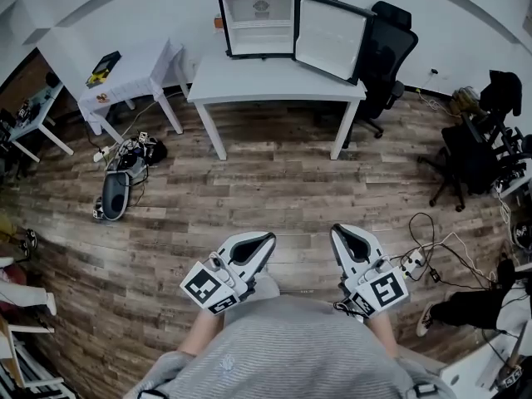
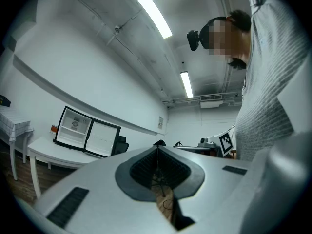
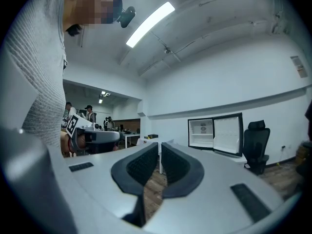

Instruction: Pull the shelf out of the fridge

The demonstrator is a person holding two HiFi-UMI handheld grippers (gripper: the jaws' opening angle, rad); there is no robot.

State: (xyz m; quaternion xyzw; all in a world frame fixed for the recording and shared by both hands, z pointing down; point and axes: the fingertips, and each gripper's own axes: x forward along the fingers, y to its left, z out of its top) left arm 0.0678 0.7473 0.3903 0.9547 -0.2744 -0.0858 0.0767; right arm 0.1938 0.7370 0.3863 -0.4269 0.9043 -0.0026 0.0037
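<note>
Fridge point(image 1: 259, 19), black-cased with a smooth white lining, stands on a white rectangular table point(image 1: 274, 86) with its door point(image 1: 332, 38) swung wide to its right. The shelf point(image 1: 259, 29) is inside the fridge, a thin flat line across the cabinet. We hold both grippers well apart from the fridge, with a broad stretch of bare, weathered plank floor point(image 1: 274, 181) between. The left gripper point(image 1: 268, 239) and the right gripper point(image 1: 337, 232) are both clenched on nothing, ribbed dark pads meeting inside smooth pale-grey shells. Black-and-white square markers cover the marker cubes point(image 1: 208, 288) behind the jaws. A black office chair point(image 1: 391, 48) crowds the edge just right of the fridge's door, and a smaller white table point(image 1: 133, 73) stands left of the fridge. A label on the fridge's back wall is too small to read.
</note>
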